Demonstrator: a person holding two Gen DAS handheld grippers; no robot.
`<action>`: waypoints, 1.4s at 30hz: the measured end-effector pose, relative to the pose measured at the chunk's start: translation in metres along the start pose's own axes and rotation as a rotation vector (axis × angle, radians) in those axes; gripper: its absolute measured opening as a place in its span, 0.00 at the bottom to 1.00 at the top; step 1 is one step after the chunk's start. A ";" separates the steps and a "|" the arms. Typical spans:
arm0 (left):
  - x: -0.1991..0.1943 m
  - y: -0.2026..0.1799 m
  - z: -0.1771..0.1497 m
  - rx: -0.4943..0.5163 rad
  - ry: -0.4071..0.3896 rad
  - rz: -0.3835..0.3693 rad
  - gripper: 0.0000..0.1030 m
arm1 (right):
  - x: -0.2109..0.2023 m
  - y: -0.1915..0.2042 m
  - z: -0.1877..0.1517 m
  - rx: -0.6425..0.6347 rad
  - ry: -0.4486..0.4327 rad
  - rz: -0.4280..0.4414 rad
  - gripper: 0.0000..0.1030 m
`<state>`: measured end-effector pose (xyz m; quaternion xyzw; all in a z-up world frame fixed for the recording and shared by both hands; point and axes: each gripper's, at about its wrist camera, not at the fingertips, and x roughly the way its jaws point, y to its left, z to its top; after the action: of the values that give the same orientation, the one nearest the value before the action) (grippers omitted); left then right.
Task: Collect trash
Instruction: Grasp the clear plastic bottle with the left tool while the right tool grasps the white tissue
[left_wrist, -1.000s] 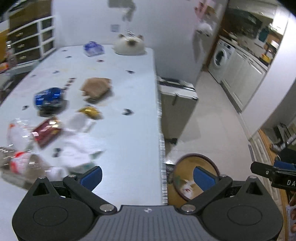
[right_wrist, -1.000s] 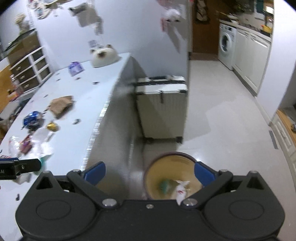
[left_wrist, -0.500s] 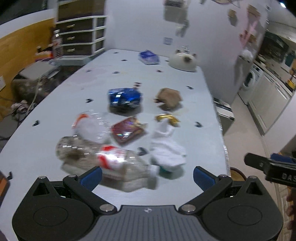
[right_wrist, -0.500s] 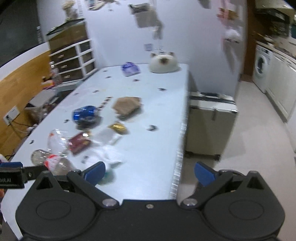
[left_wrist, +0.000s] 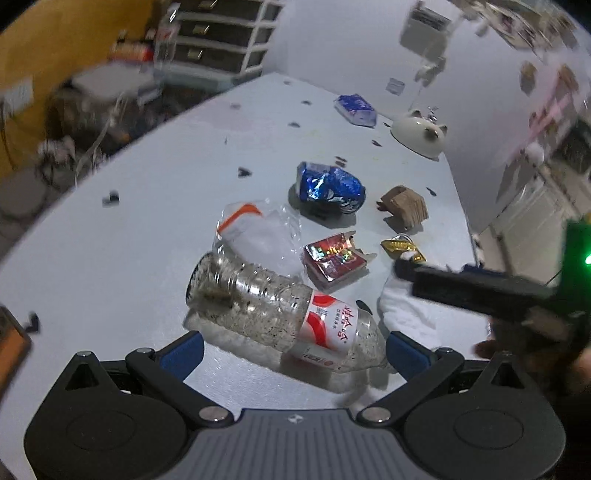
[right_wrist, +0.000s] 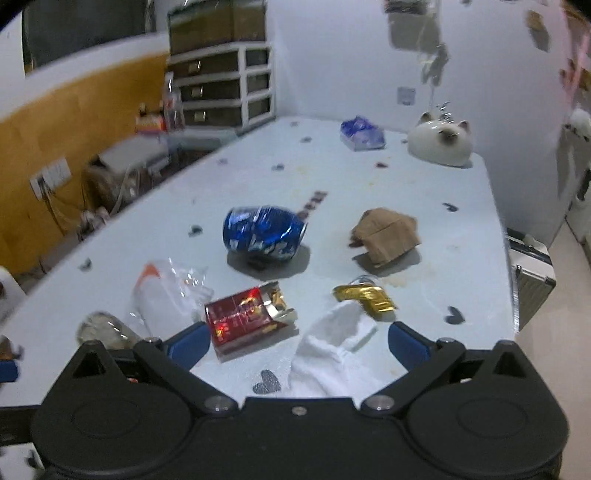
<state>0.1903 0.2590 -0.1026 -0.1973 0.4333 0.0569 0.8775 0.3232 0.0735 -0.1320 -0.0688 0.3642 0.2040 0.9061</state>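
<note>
Trash lies scattered on the white table (left_wrist: 147, 206). A clear plastic bottle (left_wrist: 280, 314) with a red-and-white label lies on its side, just ahead of my open left gripper (left_wrist: 293, 352). Beyond it are a clear plastic bag (left_wrist: 258, 232), a red foil packet (left_wrist: 334, 258), a crushed blue can (left_wrist: 330, 186), a gold wrapper (left_wrist: 402, 249) and a brown cardboard piece (left_wrist: 404, 206). My right gripper (right_wrist: 299, 341) is open above a white tissue (right_wrist: 332, 354), with the red packet (right_wrist: 247, 317) by its left finger. The can (right_wrist: 264, 234) lies farther off.
A white cat-shaped ceramic (right_wrist: 441, 142) and a blue-white packet (right_wrist: 362, 134) sit at the table's far end. A metal case (right_wrist: 530, 273) stands on the floor off the right edge. Drawer units (right_wrist: 225, 88) line the back wall. The right gripper's finger (left_wrist: 476, 291) crosses the left wrist view.
Both grippers swung from the bin on the floor to the table and closed in on the trash. The bottle now lies between the left fingers' line; the tissue is under the right gripper.
</note>
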 end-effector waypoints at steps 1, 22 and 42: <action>0.003 0.007 0.002 -0.031 0.013 -0.018 1.00 | 0.009 0.003 -0.001 -0.014 0.015 -0.014 1.00; 0.059 0.042 0.013 -0.173 0.176 0.015 0.95 | -0.009 0.075 -0.053 -0.085 0.191 0.282 0.94; 0.075 0.023 0.017 0.161 0.231 0.192 0.64 | 0.001 -0.014 -0.035 -0.254 0.051 0.060 0.86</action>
<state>0.2426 0.2810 -0.1586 -0.0896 0.5511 0.0825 0.8255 0.3078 0.0519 -0.1581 -0.1771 0.3602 0.2736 0.8741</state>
